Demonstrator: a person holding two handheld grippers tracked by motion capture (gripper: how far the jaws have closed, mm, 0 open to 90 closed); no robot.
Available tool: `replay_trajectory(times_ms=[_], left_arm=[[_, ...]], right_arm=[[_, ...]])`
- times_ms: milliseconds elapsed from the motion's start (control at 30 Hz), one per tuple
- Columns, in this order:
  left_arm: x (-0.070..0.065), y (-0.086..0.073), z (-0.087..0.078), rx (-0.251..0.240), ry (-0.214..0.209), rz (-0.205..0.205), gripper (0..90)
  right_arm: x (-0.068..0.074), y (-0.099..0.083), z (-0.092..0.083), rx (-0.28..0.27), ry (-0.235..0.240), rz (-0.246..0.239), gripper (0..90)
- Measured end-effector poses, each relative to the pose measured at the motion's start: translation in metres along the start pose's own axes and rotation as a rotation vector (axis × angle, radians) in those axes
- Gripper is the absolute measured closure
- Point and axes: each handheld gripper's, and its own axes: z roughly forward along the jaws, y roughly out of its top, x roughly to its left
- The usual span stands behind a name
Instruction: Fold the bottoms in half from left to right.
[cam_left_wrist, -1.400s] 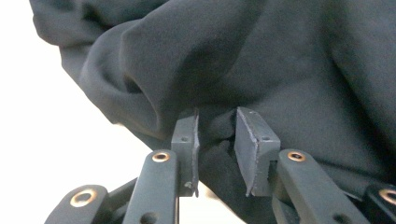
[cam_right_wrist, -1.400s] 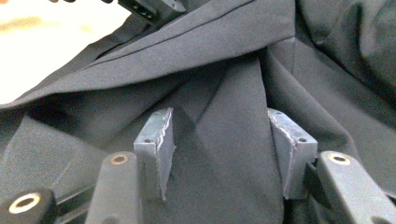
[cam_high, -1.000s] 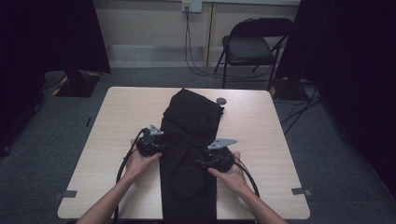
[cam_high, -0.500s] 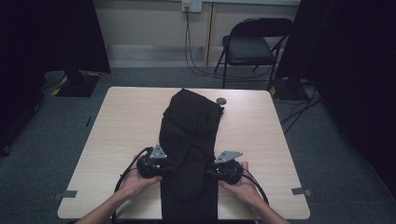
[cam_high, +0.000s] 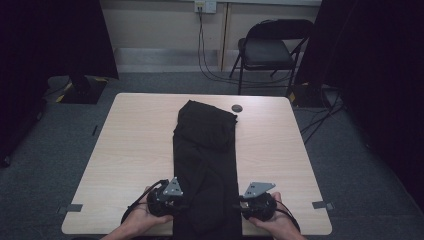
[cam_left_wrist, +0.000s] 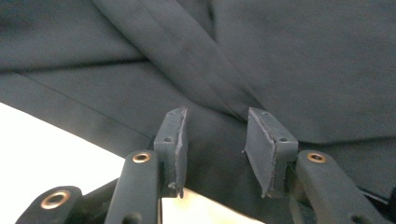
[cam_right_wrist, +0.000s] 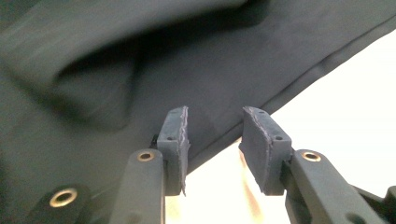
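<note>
Jaws: both pairs stand apart, pads clear of the cloth; the right pair has just been closing, with only the cloth's edge below the gap.
Left gripper (cam_high: 186, 204): lower left of centre, at the cloth's left edge.
Right gripper (cam_high: 234, 205): lower right of centre, at its right edge.
Black cloth (cam_high: 205, 150): a long strip down mid-frame on the tabletop (cam_high: 130, 150).
Small dark disc (cam_high: 237, 108): just beside the cloth's upper right corner.

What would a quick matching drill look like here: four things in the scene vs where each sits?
Things:
1. black cloth
2. small round disc
3. folding chair
4. left gripper

Places:
A. on the floor behind the table
B. at the cloth's left edge, near the table's front
C. down the middle of the table
D. by the cloth's far right corner

Pairs: 1-C, 2-D, 3-A, 4-B
</note>
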Motion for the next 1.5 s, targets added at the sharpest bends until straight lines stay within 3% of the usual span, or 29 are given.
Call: replay_trajectory(times_ms=[33,100,233,333,400,467,500,533,567,600,633,700,733,767,800,833,933,1000,1033,1067,1100,1133,1167,1200,1233,1267,1333,1400,1500], left_arm=[[0.004,0.001,-0.004,-0.004,-0.019,0.011,62.1],[0.017,0.005,-0.011,-0.081,0.005,-0.034,62.0],[0.058,0.022,-0.017,-0.172,0.12,-0.105,62.0],[0.085,0.041,-0.012,-0.211,0.189,-0.124,59.8],[0.103,0.056,-0.008,-0.256,0.196,-0.143,58.4],[0.117,0.065,-0.001,-0.269,0.207,-0.188,57.5],[0.13,0.069,0.016,-0.229,0.227,-0.199,57.2],[0.13,0.069,0.016,-0.229,0.227,-0.199,56.8],[0.131,0.068,0.025,-0.201,0.236,-0.208,56.8],[0.131,0.068,0.025,-0.201,0.236,-0.208,56.9],[0.132,0.065,0.034,-0.179,0.225,-0.214,56.9],[0.129,0.058,0.043,-0.17,0.245,-0.216,56.9],[0.125,0.055,0.044,-0.182,0.263,-0.184,56.9],[0.124,0.055,0.043,-0.177,0.263,-0.167,56.7],[0.122,0.055,0.04,-0.141,0.233,-0.163,56.7],[0.12,0.056,0.038,-0.107,0.235,-0.139,56.7],[0.118,0.055,0.034,-0.071,0.202,-0.119,56.6],[0.124,0.053,0.028,-0.085,0.175,-0.128,56.9],[0.124,0.053,0.028,-0.085,0.175,-0.128,56.5],[0.139,0.054,0.019,-0.173,0.217,-0.204,55.6],[0.147,0.054,0.015,-0.197,0.222,-0.236,55.6],[0.155,0.055,0.011,-0.221,0.261,-0.248,55.6],[0.155,0.055,0.011,-0.221,0.261,-0.248,55.5],[0.164,0.055,0.008,-0.239,0.28,-0.274,54.7],[0.173,0.056,0.007,-0.269,0.293,-0.305,52.3],[0.189,0.06,0.005,-0.304,0.313,-0.362,48.4],[0.198,0.064,0.007,-0.304,0.311,-0.351,36.8],[0.203,0.067,0.011,-0.297,0.318,-0.341,34.9],[0.209,0.071,0.03,-0.268,0.306,-0.343,33.6]], right_arm=[[0.002,-0.001,-0.002,0.005,0.007,0.0,59.8],[-0.001,0.0,-0.003,-0.002,0.006,0.014,55.9],[-0.036,0.025,-0.011,-0.168,-0.052,0.117,55.1],[-0.062,0.056,0.001,-0.196,-0.095,0.13,51.0],[-0.08,0.08,0.015,-0.21,-0.106,0.142,48.1],[-0.096,0.103,0.031,-0.209,-0.144,0.149,44.0],[-0.103,0.111,0.037,-0.212,-0.142,0.155,43.4],[-0.103,0.111,0.037,-0.212,-0.142,0.155,43.4],[-0.122,0.133,0.058,-0.209,-0.167,0.179,40.4],[-0.122,0.133,0.058,-0.209,-0.167,0.179,40.4],[-0.129,0.138,0.066,-0.206,-0.166,0.198,39.4],[-0.143,0.147,0.09,-0.181,-0.189,0.231,35.9],[-0.143,0.147,0.09,-0.181,-0.189,0.231,35.9],[-0.147,0.15,0.104,-0.158,-0.199,0.235,33.8],[-0.148,0.15,0.109,-0.153,-0.216,0.242,32.3],[-0.149,0.15,0.113,-0.146,-0.211,0.247,32.8],[-0.149,0.15,0.119,-0.138,-0.232,0.25,31.4],[-0.148,0.147,0.126,-0.137,-0.162,0.289,30.7],[-0.144,0.146,0.13,-0.116,-0.165,0.271,30.9],[-0.14,0.144,0.133,-0.101,-0.188,0.234,31.1],[-0.137,0.143,0.134,-0.112,-0.208,0.222,31.2],[-0.137,0.142,0.134,-0.118,-0.205,0.236,32.3],[-0.137,0.142,0.134,-0.118,-0.205,0.236,32.3],[-0.138,0.142,0.132,-0.119,-0.194,0.236,35.8],[-0.14,0.143,0.13,-0.123,-0.186,0.238,37.4],[-0.142,0.143,0.128,-0.132,-0.177,0.25,38.3],[-0.144,0.146,0.124,-0.153,-0.174,0.254,36.1],[-0.145,0.148,0.121,-0.183,-0.17,0.274,35.3],[-0.144,0.151,0.123,-0.168,-0.181,0.265,40.8]])
